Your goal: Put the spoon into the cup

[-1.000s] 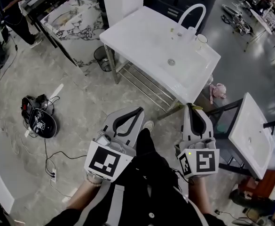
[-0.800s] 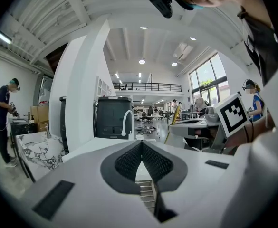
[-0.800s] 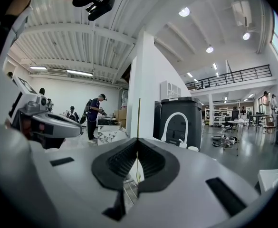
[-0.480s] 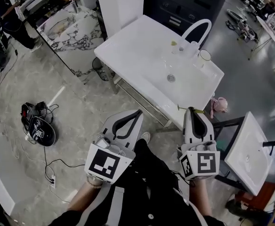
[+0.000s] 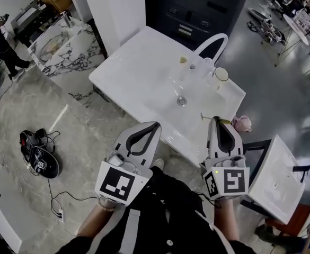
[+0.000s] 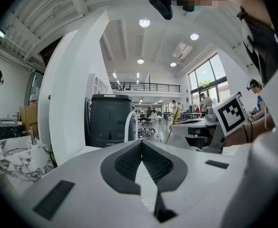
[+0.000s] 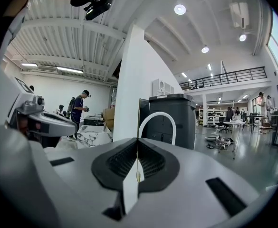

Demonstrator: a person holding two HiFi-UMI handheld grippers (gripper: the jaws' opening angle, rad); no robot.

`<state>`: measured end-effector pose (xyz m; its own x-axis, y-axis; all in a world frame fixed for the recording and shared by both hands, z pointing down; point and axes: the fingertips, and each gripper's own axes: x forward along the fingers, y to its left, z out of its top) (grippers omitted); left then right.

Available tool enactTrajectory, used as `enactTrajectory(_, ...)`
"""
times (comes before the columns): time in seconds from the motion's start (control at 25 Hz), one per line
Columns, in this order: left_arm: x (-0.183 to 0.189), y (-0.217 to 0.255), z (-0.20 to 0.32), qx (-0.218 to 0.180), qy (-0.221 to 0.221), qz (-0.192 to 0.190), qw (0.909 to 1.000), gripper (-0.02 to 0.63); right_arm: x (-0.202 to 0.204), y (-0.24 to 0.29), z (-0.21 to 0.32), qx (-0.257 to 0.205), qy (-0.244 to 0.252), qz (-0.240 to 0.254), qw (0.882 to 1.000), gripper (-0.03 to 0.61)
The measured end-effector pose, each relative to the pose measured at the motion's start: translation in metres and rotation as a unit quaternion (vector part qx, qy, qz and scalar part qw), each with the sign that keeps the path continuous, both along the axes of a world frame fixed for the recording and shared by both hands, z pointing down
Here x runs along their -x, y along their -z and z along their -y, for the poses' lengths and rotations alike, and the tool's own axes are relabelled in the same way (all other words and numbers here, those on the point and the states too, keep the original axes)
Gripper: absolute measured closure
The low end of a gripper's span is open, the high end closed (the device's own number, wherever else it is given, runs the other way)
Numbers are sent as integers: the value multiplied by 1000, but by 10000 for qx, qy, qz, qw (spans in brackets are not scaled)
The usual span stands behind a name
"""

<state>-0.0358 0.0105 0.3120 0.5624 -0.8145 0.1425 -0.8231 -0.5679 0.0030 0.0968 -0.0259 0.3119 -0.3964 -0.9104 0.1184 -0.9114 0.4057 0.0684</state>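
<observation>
White-shelled and carrying nothing, the left gripper has its jaws pressed together and hangs over the floor just short of the table, so it seems to have no part in this step. Past it lie the sink basin and the arched white faucet. The right gripper, at the table's near edge, is pinching the spoon, a thin gold sliver between its dark pads in the right gripper view. The cup, clear and empty as far as can be seen, stands upright well apart from the spoon, on the far side of the basin just right of the faucet. The step in hand looks like the carry. It would go best by passing over the basin right of the faucet arch, then tipping the spoon's lower end into the cup's mouth. Letting go should wait until the spoon is well inside, since a light cup may topple if knocked.
</observation>
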Motion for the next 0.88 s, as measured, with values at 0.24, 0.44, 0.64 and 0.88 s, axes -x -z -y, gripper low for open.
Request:
enactTrajectory(0.24,-18,3,32,-68,-180,-5,9998,617,-15,3,27,-62,-126,19,9999,572)
enactTrajectory(0.44,-37,3,49,-98,-377,61,9992,617,-25,5,38,-100,-215,80,9997,572)
enactTrajectory(0.64,-44,4,59,-36,-434,17,9991,617,-33,6,39,-77,-304,116,9994,572)
enactTrajectory(0.88,-54,4,63,-5,-565,102,9984,617,-48,7,31,-84,-540,161,9984,572)
